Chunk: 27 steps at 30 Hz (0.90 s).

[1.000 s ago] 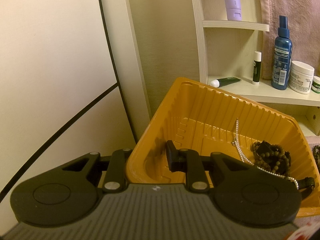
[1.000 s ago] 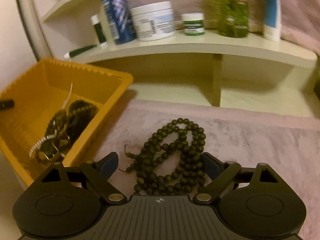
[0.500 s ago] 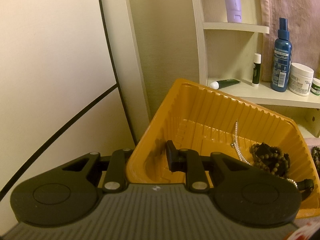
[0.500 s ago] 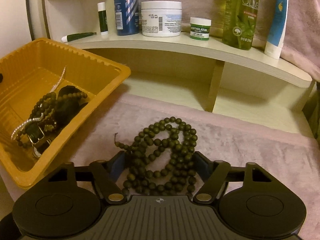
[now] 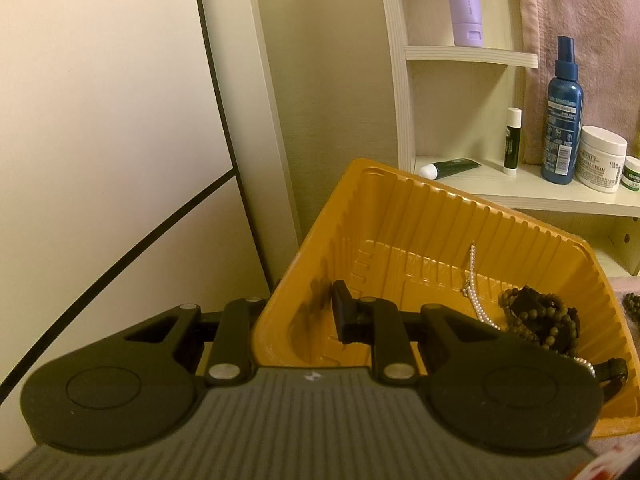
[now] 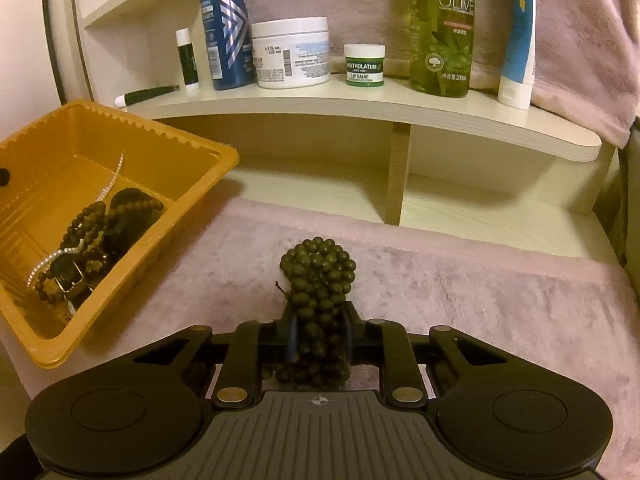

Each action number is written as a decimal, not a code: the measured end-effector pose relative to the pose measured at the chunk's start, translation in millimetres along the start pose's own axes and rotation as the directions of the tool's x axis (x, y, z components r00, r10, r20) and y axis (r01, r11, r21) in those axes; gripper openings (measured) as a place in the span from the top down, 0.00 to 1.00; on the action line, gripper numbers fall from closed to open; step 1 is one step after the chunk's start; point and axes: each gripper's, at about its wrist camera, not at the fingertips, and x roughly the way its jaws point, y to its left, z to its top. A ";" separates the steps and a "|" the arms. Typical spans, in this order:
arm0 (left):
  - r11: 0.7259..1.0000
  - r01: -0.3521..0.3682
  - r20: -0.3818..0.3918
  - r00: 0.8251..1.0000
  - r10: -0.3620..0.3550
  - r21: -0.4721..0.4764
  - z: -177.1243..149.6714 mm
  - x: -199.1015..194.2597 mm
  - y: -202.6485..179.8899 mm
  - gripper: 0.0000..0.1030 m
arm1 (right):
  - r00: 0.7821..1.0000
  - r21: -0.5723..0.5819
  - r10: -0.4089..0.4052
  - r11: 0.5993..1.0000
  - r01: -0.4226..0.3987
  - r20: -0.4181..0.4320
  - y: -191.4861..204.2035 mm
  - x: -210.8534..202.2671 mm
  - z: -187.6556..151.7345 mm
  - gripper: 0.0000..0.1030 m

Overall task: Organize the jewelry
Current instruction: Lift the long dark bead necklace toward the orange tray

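My right gripper is shut on a bundle of dark green beads, bunched between its fingers just above the pink fluffy mat. An orange tray sits to the left, holding a pearl string and dark bead bracelets. My left gripper is shut on the orange tray's near-left wall, one finger inside, one outside. The pearl string and dark bracelets lie in its right part.
A cream shelf behind the mat carries a blue spray bottle, a white cream jar, a lip salve pot, a green olive bottle and a lip balm stick. A white wall panel stands left.
My right gripper closed on the green beads, gathering the spread loops into a tight bundle and lifting them slightly. The left gripper kept its hold on the tray.
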 end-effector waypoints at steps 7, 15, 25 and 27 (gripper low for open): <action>1.000 -0.001 0.000 1.000 0.001 0.001 0.0 -0.1 -0.2 0.80 | 1.000 0.012 0.016 1.000 -0.016 0.005 -7.4 -6.1 -0.6 0.86; 1.000 -0.002 0.000 1.000 0.002 0.003 0.5 0.3 -0.4 0.80 | 1.000 0.011 0.016 1.000 -0.017 0.018 -7.7 -10.1 2.4 0.86; 1.000 -0.003 0.000 1.000 0.003 0.006 0.8 1.0 -0.6 0.80 | 0.998 0.022 0.021 0.999 -0.022 0.052 -13.0 -24.8 10.6 0.86; 1.000 -0.003 0.001 1.000 0.003 0.006 0.8 1.2 -0.6 0.80 | 0.998 0.029 0.027 0.999 -0.029 0.062 -15.2 -30.1 13.5 0.86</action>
